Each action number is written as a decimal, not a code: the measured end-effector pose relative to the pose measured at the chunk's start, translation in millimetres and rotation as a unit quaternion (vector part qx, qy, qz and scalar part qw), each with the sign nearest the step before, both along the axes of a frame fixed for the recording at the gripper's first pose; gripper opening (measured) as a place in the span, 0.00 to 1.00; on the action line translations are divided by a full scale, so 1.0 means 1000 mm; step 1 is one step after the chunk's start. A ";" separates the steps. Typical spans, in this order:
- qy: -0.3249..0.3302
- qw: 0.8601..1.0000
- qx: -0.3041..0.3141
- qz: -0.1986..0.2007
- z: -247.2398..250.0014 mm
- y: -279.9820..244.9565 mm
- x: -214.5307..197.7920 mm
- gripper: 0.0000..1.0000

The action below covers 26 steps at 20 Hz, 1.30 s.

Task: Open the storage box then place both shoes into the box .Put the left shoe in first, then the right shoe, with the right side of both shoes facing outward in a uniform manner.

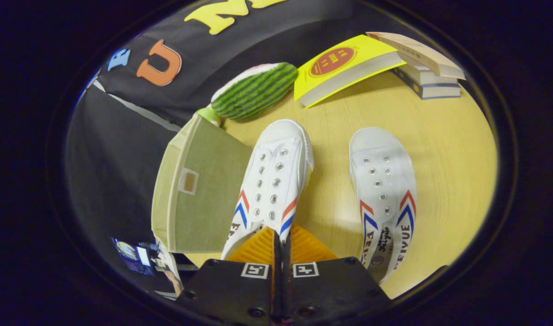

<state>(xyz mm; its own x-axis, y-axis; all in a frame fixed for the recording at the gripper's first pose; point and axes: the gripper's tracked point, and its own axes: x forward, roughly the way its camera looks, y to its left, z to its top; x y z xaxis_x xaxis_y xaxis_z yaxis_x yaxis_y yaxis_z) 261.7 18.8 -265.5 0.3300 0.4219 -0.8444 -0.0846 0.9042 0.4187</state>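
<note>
Storage box [199, 190] sits lid-closed at the table's [444, 149] left edge, left shoe [271, 181] beside it appears clamped at its heel by the narrow gripper [281, 246], right shoe [385, 194] apart; box opening seems pending.

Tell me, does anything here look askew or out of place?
The yellow book leans tilted against the book stack, and a watermelon toy lies among shoe things. The hand-held gripper is pinched on the left shoe, lifted beside the storage box.
</note>
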 end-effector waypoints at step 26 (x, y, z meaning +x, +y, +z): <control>-0.078 0.996 0.051 -0.016 0.077 0.216 0.008 0.06</control>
